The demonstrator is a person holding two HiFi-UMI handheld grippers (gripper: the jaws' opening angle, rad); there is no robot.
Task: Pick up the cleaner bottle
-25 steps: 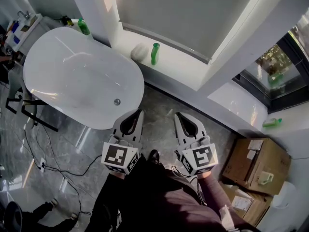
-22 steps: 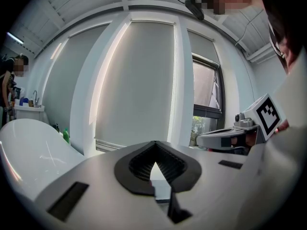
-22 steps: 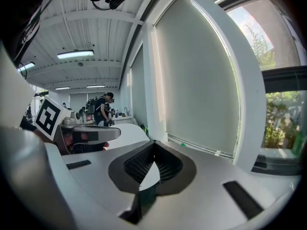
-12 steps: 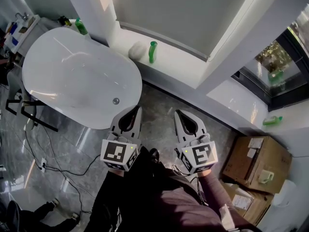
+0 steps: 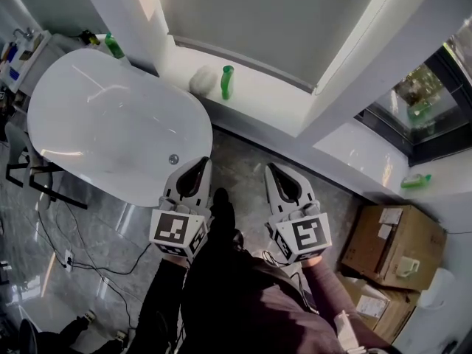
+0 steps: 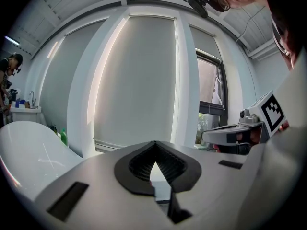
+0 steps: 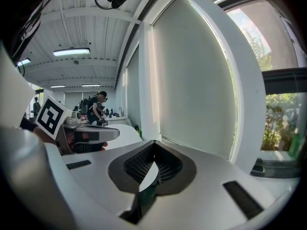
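approach step, i'm judging. left gripper [image 5: 200, 165] and right gripper [image 5: 273, 171] are hovering over the floor [image 5: 240, 157], fingers pressed together, gripping nothing. green bottle [image 5: 227, 82] is standing on the sill [image 5: 269, 100] ahead, well apart from both. next i'm needing one gripper's fingers spread wide, then a reach around the bottle's body.

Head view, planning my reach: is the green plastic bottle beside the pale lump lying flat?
No, the green plastic bottle stands upright on the white window ledge.
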